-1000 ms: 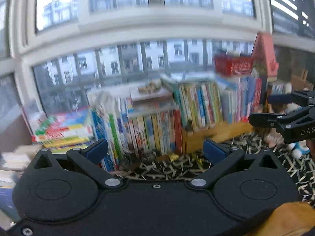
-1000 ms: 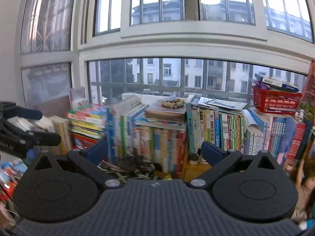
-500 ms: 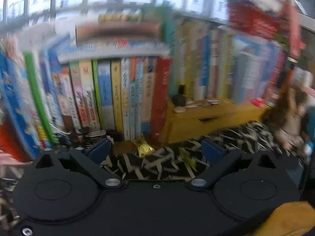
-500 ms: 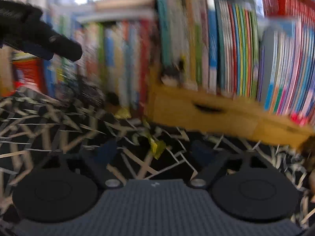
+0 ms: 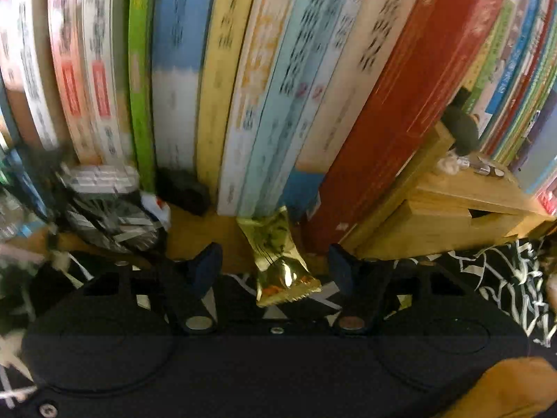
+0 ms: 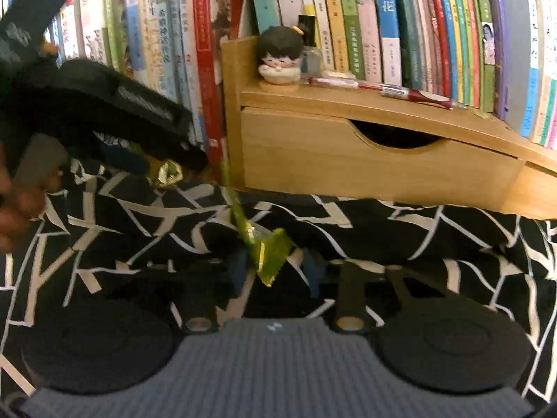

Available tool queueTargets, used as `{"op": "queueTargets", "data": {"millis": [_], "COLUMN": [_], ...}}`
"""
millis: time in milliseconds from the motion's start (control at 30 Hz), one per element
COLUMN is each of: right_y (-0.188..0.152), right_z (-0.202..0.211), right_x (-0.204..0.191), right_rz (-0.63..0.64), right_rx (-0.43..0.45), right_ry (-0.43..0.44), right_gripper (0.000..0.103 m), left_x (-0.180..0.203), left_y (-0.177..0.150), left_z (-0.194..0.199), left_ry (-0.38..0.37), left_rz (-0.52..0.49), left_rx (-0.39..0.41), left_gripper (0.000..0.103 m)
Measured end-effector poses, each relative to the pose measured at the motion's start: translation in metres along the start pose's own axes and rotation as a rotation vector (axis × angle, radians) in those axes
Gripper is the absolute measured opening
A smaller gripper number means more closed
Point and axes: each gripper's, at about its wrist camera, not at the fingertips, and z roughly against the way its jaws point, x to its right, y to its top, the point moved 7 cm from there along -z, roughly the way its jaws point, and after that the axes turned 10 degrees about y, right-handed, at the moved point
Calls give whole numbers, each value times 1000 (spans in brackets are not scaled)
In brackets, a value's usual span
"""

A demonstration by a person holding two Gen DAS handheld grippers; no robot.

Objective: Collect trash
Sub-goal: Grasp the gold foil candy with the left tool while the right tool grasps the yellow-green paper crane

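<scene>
A gold foil wrapper (image 5: 275, 244) leans against the foot of the books, standing between the fingers of my left gripper (image 5: 275, 266), which is open and not touching it. In the right wrist view a thin yellow-green wrapper (image 6: 271, 254) lies on the patterned cloth between the fingers of my right gripper (image 6: 276, 271). Those fingers are drawn halfway in, with a gap still showing on each side of the wrapper. The same view shows the left gripper (image 6: 163, 167) at the left, held by a hand, with the gold wrapper (image 6: 169, 174) at its tips.
A row of upright books (image 5: 243, 87) forms a wall just behind both wrappers. A wooden drawer box (image 6: 365, 160) carries a small figurine (image 6: 280, 57) and a red pen (image 6: 410, 94). Black-and-white cloth (image 6: 139, 230) covers the surface. A crumpled black-and-silver bag (image 5: 108, 209) lies at the left.
Both grippers dropped from facing the window to low over the cloth at the foot of the books. The right fingers have narrowed around the yellow-green wrapper. The left gripper now straddles the gold wrapper.
</scene>
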Motion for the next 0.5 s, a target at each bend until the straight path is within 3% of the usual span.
{"op": "queueTargets", "data": {"millis": [133, 233, 500], "right_y": [1, -1, 10], "right_z": [0, 3, 33], "right_x": [-6, -9, -5], "right_rz": [21, 28, 44], "right_rx": [20, 42, 114], "right_ry": [23, 22, -11], "right_gripper": [19, 14, 11], "left_x": [-7, -12, 1], "left_y": [-5, -8, -13], "left_z": [-6, -9, 28], "left_ry": [-7, -5, -8], "left_rz": [57, 88, -2], "left_rx": [30, 32, 140], "left_gripper": [31, 28, 28]}}
